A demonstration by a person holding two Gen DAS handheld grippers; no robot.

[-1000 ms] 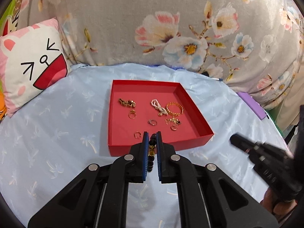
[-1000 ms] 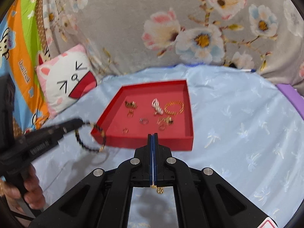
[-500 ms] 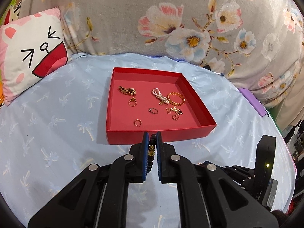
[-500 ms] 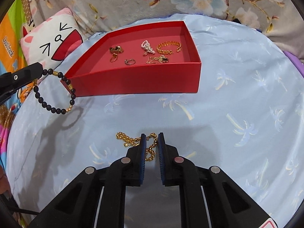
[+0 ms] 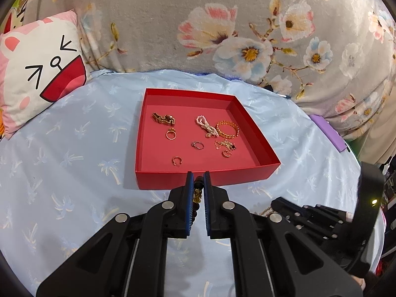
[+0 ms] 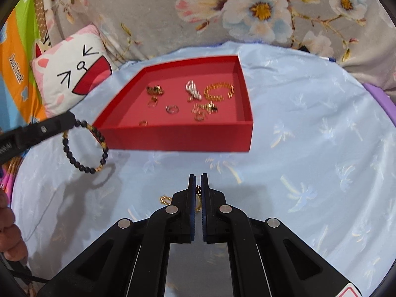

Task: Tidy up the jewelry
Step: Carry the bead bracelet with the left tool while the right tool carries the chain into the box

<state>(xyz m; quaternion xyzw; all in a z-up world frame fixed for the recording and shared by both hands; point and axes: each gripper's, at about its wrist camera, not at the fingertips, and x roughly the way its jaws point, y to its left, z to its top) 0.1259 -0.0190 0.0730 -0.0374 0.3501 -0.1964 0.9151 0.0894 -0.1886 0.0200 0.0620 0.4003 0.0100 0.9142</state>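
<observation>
A red tray [image 5: 203, 180] [image 6: 178, 138] on the blue cloth holds several rings, a pearl piece [image 5: 205, 125] and a gold bangle [image 5: 227, 128]. My left gripper [image 5: 198, 180] is shut on a dark bead bracelet [image 6: 86, 146], which hangs from it just short of the tray's near wall. My right gripper [image 6: 197, 180] is shut on a gold chain [image 6: 166, 200]; part of the chain shows to the left of the fingers, over the cloth in front of the tray.
A cat-face cushion [image 5: 37, 74] [image 6: 74, 71] leans at the back left. A floral blanket [image 5: 222, 24] rises behind the tray. A purple item [image 5: 326, 133] lies at the right edge of the cloth. The right gripper's body [image 5: 321, 222] sits low right in the left wrist view.
My right gripper dropped to the cloth, closed on the gold chain and tilted back up toward the tray. My left gripper drifted slightly, still holding the bead bracelet.
</observation>
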